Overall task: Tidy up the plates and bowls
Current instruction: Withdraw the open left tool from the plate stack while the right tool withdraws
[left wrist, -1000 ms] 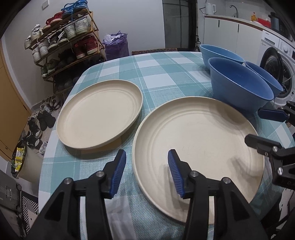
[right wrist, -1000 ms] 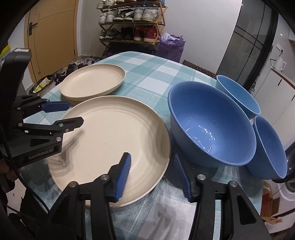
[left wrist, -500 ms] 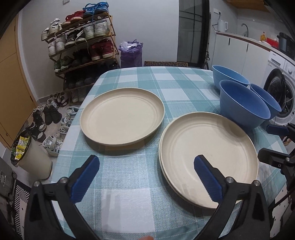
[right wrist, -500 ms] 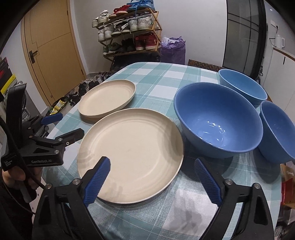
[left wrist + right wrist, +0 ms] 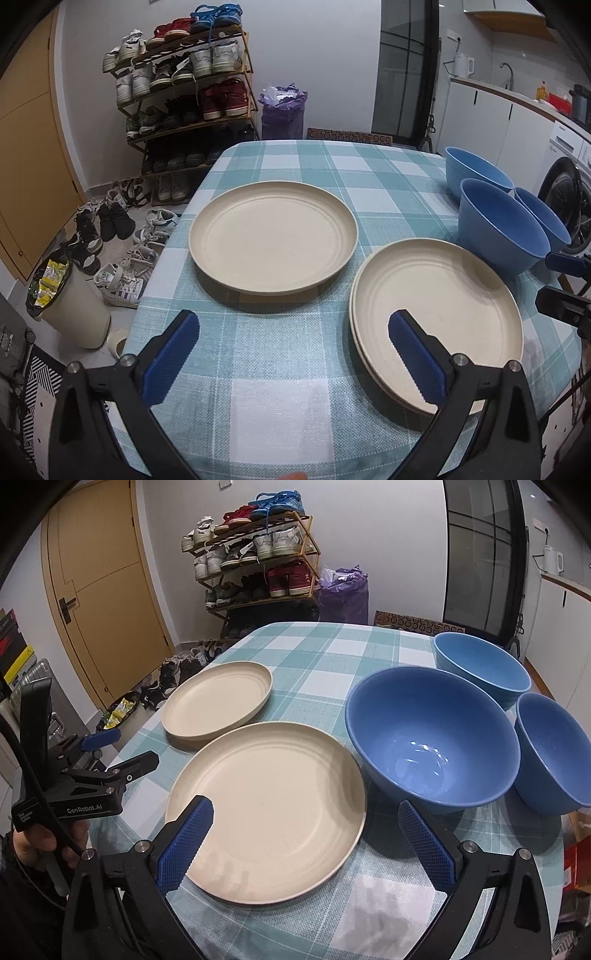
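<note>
Both tools hang spread wide and hold nothing: left tool (image 5: 293, 356), right tool (image 5: 306, 840). The near plate (image 5: 269, 812) lies on the desk (image 5: 280, 417), far plate (image 5: 273, 234) beside it, three blue bowls (image 5: 432, 734) to the right. Best bet: pinch the far plate's rim squarely, lift level, stack.

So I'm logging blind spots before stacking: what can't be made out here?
- Small bowl: cut by the right wrist view's edge; half hidden behind the big bowl in the left view.
- Near plate: a doubled rim shows; whether it is one plate or two is unclear.
</note>
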Action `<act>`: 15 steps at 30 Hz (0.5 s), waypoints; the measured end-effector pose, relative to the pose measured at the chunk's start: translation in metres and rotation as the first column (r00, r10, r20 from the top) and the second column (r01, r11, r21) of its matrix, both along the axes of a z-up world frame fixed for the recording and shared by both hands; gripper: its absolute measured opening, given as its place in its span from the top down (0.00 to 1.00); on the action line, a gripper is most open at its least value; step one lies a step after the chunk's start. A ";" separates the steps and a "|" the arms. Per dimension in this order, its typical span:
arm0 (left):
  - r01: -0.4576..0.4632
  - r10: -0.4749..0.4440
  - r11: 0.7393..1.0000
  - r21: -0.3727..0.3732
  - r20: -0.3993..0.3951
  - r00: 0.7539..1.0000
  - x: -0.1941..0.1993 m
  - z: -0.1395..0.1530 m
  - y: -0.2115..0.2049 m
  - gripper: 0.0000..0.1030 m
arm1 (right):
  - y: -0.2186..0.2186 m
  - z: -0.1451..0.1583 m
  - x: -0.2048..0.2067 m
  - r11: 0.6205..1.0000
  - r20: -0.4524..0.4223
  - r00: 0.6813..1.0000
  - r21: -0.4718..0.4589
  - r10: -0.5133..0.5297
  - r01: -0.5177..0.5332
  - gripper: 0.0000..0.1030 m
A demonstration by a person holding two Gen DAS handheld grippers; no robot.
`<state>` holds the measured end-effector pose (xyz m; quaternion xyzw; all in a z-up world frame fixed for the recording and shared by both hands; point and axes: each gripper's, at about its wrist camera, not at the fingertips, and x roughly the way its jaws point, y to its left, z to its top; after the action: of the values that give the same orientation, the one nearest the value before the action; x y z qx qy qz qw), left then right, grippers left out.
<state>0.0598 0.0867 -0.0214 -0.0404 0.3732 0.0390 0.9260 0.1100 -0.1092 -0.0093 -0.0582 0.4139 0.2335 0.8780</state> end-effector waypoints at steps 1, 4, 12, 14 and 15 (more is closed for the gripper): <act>-0.006 0.006 1.000 -0.003 0.001 1.000 0.000 0.001 0.002 0.00 | 0.001 0.000 0.001 1.000 0.002 1.000 0.002 0.002 -0.003 0.01; -0.020 0.020 1.000 -0.011 0.004 1.000 0.000 0.002 0.005 0.00 | 0.005 0.001 0.005 1.000 -0.011 1.000 0.009 0.017 -0.017 0.01; -0.046 0.046 0.999 -0.017 0.009 0.999 0.005 0.007 0.012 0.00 | 0.016 0.009 0.019 0.999 -0.001 0.999 0.009 0.040 -0.040 0.01; -0.054 0.054 0.998 -0.017 0.012 0.998 0.006 0.008 0.014 0.00 | 0.019 0.011 0.022 0.999 -0.001 0.999 0.009 0.041 -0.041 0.01; -0.057 0.057 0.998 -0.021 0.013 0.998 0.007 0.009 0.016 0.00 | 0.019 0.011 0.022 0.999 -0.001 0.999 0.009 0.041 -0.041 0.01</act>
<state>0.0664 0.1026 -0.0128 -0.0609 0.3658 0.0610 0.9267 0.1325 -0.0905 0.0014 -0.0625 0.4119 0.2535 0.8730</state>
